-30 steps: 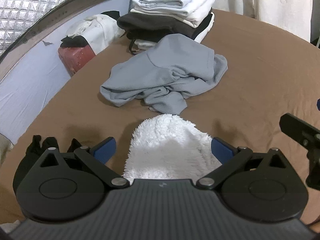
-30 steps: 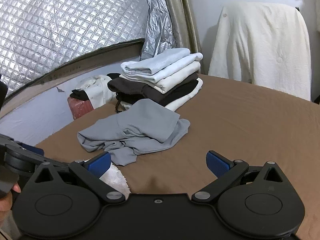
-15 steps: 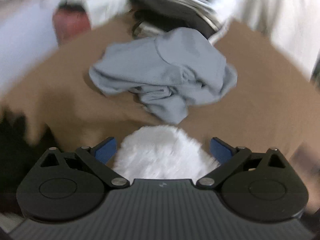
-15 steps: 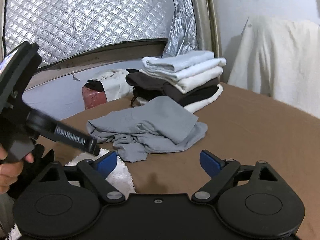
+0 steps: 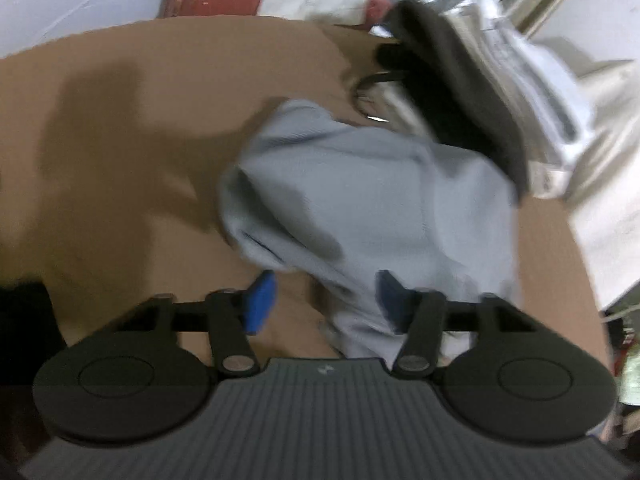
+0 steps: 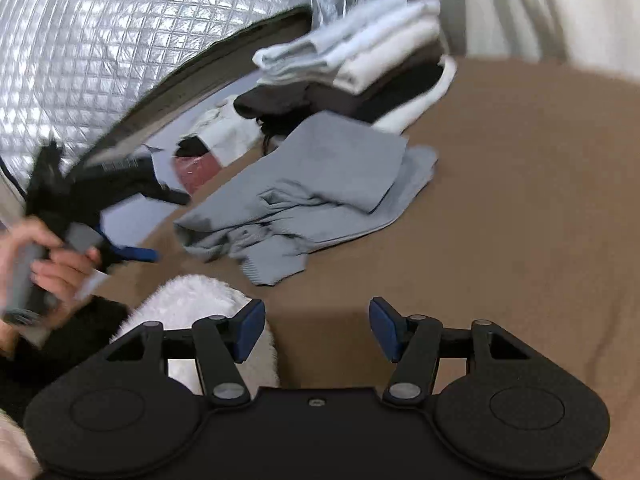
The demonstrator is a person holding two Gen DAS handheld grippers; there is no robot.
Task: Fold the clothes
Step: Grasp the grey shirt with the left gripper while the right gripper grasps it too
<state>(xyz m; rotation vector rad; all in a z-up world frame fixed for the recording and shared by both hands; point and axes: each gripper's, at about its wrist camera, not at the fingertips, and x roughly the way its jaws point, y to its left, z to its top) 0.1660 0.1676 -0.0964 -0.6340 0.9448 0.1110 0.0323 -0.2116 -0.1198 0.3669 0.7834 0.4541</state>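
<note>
The crumpled grey garment (image 6: 316,184) lay on the brown bench (image 6: 520,208), toward its far edge, just in front of a stack of folded clothes (image 6: 360,76) that sat at the far edge. The left tongs (image 5: 322,304) were spread open above the garment's near end, gripping nothing; their right pad overlapped the cloth in the left wrist view, contact unclear through blur. The right tongs (image 6: 316,328) stood open and empty over bare bench nearer the front edge. A white fluffy item (image 6: 196,308) lay at the near-left edge. A hand (image 6: 44,256) held the left tool.
</note>
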